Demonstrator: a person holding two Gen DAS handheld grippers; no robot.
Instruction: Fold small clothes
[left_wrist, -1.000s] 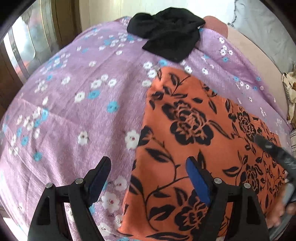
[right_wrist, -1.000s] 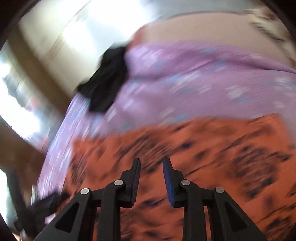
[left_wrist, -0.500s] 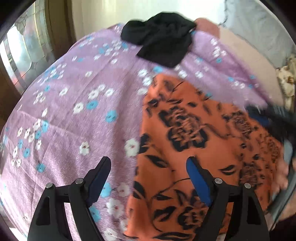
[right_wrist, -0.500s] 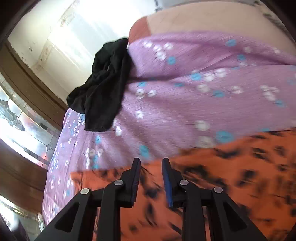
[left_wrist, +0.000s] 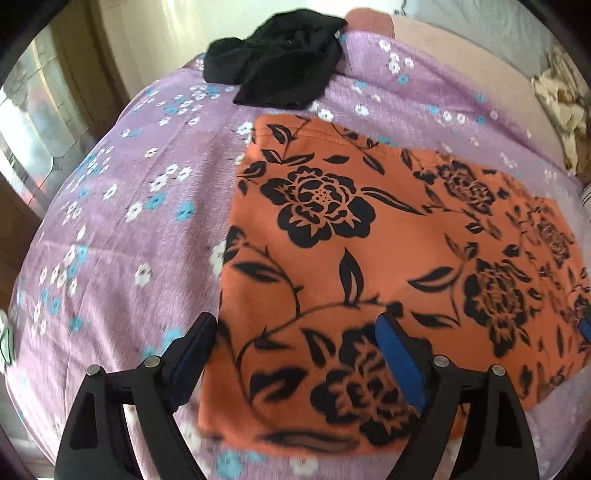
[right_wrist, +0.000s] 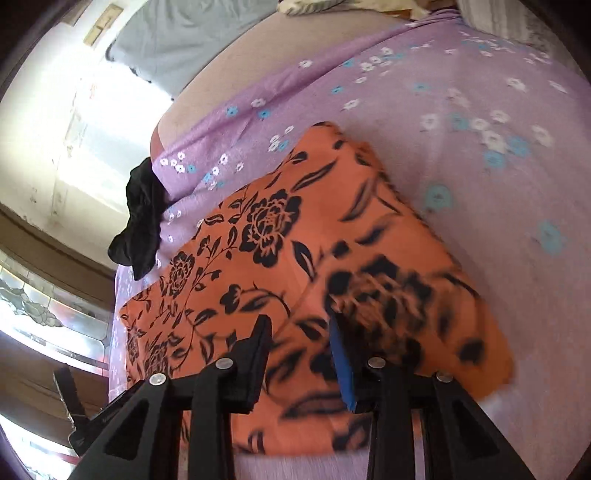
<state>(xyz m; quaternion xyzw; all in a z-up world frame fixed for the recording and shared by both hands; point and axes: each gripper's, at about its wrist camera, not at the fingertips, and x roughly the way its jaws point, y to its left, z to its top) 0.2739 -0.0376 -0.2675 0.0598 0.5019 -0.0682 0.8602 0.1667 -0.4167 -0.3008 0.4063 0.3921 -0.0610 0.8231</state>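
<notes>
Though heaped, two garments (left_wrist: 369, 258)

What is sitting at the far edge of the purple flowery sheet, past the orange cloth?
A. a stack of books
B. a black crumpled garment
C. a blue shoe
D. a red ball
B: a black crumpled garment lies on the purple flowery sheet, beyond the far edge of the orange cloth.
</notes>
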